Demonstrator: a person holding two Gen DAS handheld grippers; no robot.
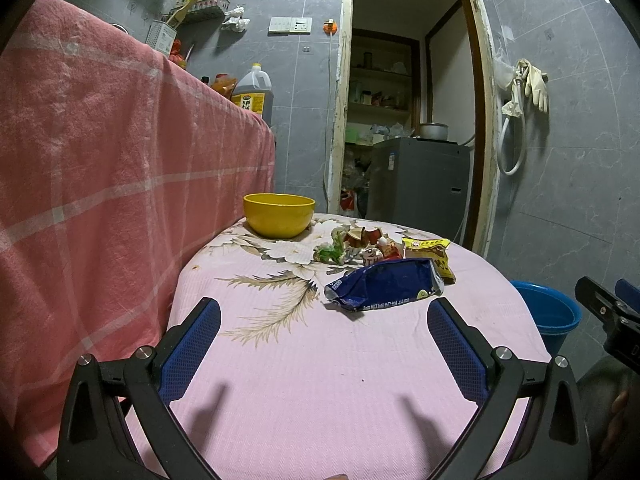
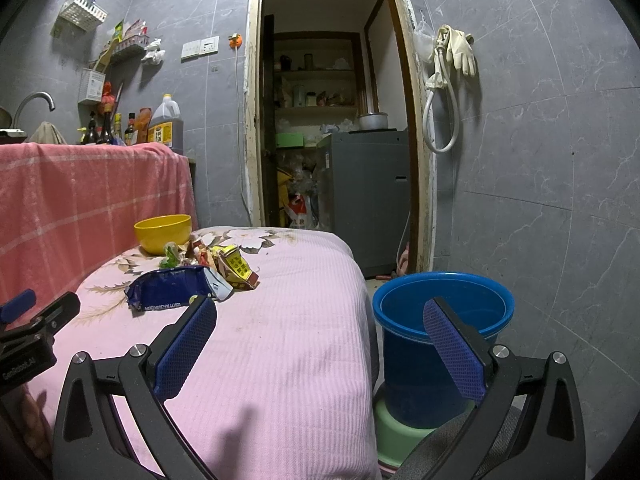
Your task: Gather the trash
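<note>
Both grippers hang back with jaws spread wide, holding nothing, left gripper [image 1: 324, 340] aimed at the blue wrapper [image 1: 384, 285]. The wrapper pile sits on the pink table [image 2: 280, 340] just past the yellow bowl [image 1: 279, 215]. Blue bucket [image 2: 442, 320] waits beside the table, probably the bin.

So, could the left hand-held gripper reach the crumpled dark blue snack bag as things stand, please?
Probably yes: the left hand-held gripper is open, the crumpled dark blue snack bag lies just ahead, and only bare pink tablecloth lies between.
</note>
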